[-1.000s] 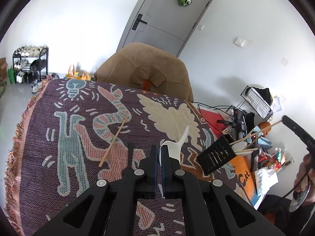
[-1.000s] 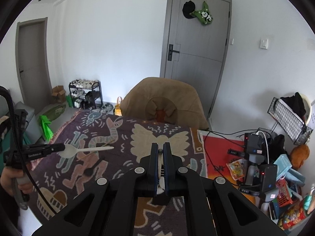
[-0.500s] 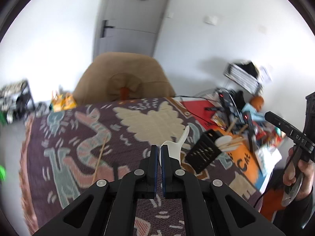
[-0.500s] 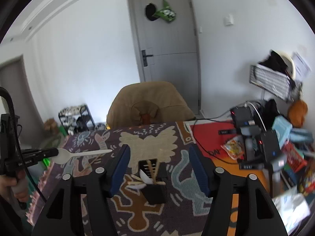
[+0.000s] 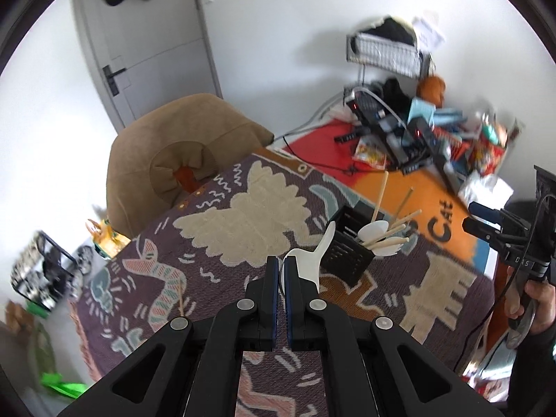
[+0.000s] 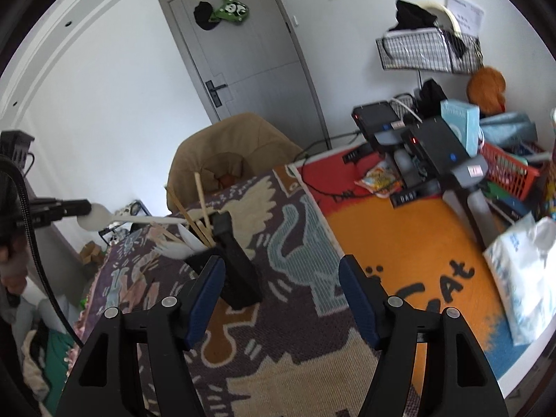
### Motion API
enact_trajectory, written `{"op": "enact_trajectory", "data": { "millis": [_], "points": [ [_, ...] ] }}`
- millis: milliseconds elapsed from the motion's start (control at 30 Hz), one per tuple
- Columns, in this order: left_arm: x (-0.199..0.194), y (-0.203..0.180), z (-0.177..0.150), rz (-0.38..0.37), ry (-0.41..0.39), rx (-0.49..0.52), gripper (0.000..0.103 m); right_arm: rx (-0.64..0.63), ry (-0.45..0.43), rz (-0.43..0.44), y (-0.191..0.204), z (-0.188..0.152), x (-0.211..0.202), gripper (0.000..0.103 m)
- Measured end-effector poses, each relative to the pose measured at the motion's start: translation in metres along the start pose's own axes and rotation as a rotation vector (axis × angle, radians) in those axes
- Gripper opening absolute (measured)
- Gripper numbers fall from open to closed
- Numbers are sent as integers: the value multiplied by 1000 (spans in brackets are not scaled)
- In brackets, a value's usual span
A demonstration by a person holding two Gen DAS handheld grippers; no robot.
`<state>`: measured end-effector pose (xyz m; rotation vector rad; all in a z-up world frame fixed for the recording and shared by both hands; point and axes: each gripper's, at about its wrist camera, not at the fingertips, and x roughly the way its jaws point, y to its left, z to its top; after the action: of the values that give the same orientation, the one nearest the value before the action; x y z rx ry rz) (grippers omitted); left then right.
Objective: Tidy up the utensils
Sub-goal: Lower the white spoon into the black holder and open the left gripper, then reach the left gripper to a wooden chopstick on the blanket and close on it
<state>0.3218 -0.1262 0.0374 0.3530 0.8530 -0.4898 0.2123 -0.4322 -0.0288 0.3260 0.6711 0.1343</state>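
Our left gripper [image 5: 281, 271] clamps a white spoon [image 5: 314, 257]; our right gripper [image 6: 281, 278] gapes empty beside a black holder [image 6: 236, 274] containing chopsticks [image 6: 201, 205] and spoons.

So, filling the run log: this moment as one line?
left claw: shut on white spoon | right claw: open, empty | black holder: on blanket

A grey door [image 6: 257, 69] stands in the white wall, with a green panda toy [image 6: 231, 10] and a black hat [image 6: 205, 15] hanging on it. A brown chair [image 5: 184, 160] sits at the far edge of the worktop. A purple blanket with animal shapes [image 5: 250, 222] covers the worktop, next to an orange mat with the word "Cat" [image 6: 427, 253]. A wire basket [image 6: 427, 52] hangs on the wall. Below it lie black boxes [image 6: 434, 142], a red crate [image 6: 507, 170] and an orange plush toy [image 6: 486, 83]. A shoe rack [image 5: 45, 271] stands on the floor.
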Motion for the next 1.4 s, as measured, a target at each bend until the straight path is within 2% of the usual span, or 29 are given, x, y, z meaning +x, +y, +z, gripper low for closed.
{"op": "enact_trajectory", "data": {
  "millis": [433,700,800,967,1000,1067,1133,1200,1333,1400],
  "points": [
    [34,-39,50,53,215,162,3,79,67,33,-30,-36,20,68],
    [55,-60,67,80,311,230,3,103,98,57,-36,-52,32,68],
    [58,-65,73,80,313,229,3,108,109,67,-37,-56,36,68],
    [60,-68,84,31,288,180,5,111,120,75,-36,-61,38,68],
    [61,-68,84,12,284,163,8,113,121,76,-36,-62,39,68],
    [61,-67,84,-11,270,137,26,116,123,75,-36,-63,39,68],
    [58,-64,82,-24,240,111,70,117,126,76,-34,-64,40,68],
    [51,-59,79,-29,201,94,77,115,129,77,-32,-65,41,68],
    [42,-42,67,-45,165,38,77,100,138,81,-24,-67,43,68],
    [37,-29,56,-42,142,0,77,90,142,81,-18,-67,43,74]
  ]
}}
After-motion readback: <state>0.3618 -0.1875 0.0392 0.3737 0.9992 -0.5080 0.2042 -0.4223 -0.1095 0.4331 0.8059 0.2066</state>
